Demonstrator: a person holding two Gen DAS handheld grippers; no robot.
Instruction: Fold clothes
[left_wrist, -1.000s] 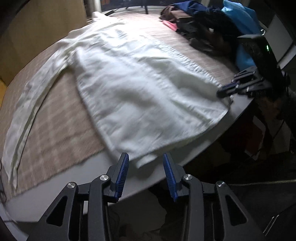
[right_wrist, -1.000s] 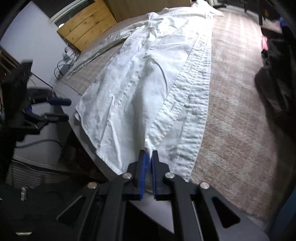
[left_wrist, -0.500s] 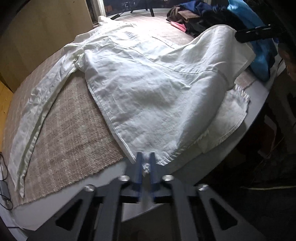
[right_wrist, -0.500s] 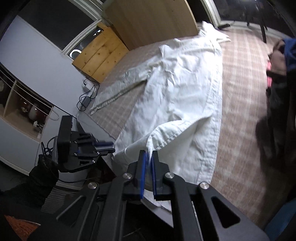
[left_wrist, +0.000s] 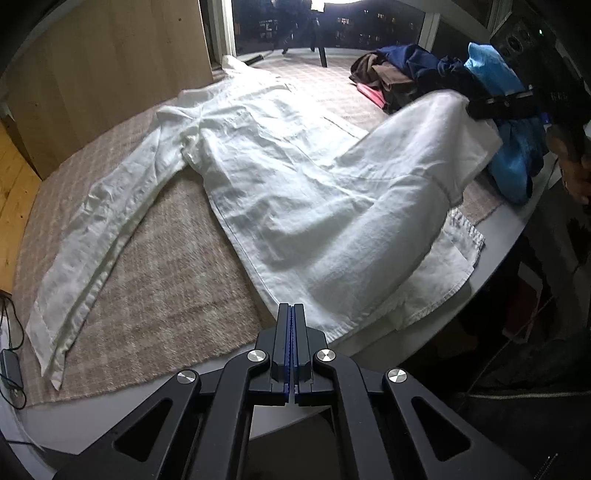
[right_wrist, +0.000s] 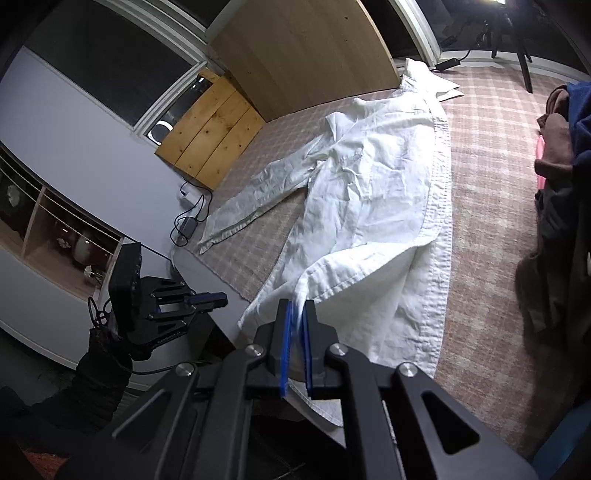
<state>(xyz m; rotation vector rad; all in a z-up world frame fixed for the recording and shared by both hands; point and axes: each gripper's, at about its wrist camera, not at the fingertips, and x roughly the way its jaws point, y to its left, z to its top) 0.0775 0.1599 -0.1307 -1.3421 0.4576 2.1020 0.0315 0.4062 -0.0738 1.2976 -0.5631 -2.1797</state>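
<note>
1 white shirt (left_wrist: 295, 192), 2 grippers, 1 clothes pile (left_wrist: 436, 77)

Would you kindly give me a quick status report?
Both claws shut on white shirt hem: left claw, right claw. Right corner lifted. Clothes pile alongside, not blocking.

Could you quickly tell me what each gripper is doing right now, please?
Left gripper: jaws shut on the hem of the white shirt, at its near corner.
Right gripper: jaws shut on the shirt's other hem corner, lifted off the table.
</note>
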